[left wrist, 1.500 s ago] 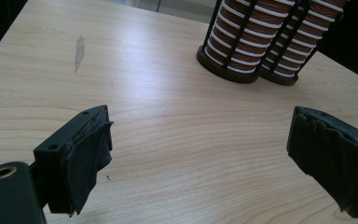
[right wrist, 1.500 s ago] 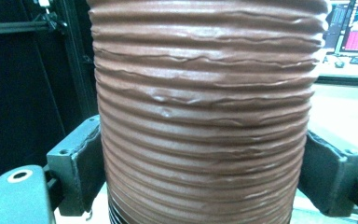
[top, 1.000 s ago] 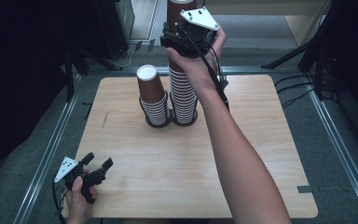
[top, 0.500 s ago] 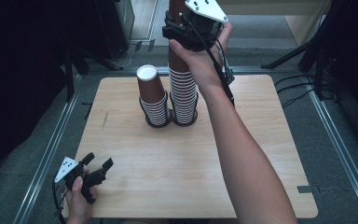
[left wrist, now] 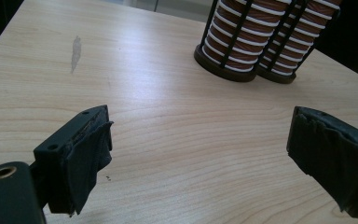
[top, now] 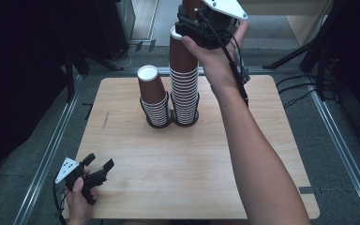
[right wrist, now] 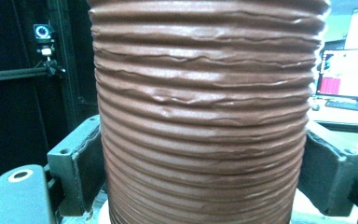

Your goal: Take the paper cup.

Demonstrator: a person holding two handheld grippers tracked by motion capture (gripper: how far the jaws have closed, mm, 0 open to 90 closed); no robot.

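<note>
A: Start nearest. What's the left gripper point(top: 95, 169) doing?

B: It rests at the near left corner of the tabletop point(top: 178, 187), well short of the holders, jaws spread wide with nothing between them. Released, idle.

A: And past it?

B: Two round black wire holders stand side by side at mid-tabletop, touching. The left holder point(top: 158, 123) carries the short stack point(top: 153, 96) of brown paper cups, the right holder point(top: 186, 121) the tall stack point(top: 184, 79). White rims make the stripes you see between the wires.

A: The right gripper point(top: 198, 24)?

B: Above the right holder, at the top of the tall stack, clenched on a cup point(right wrist: 200, 116). In the right gripper view both jaws press the ribbed brown wall from either side. I can't tell whether that cup is clear of the stack below or still nested in it.

A: How will the cup handle?

B: My guess: very light, thin paper, easily crushed. The wall already shows small wrinkles. The ribbing should give the pads some bite, so slipping looks less likely than denting. Nested cups tend to cling, so a second one could ride up with it.

A: Best place to hold?

B: Across the wall from opposite sides, as now, and probably close to the rolled rim, where paper is stiffest. Light squeeze only.
</note>
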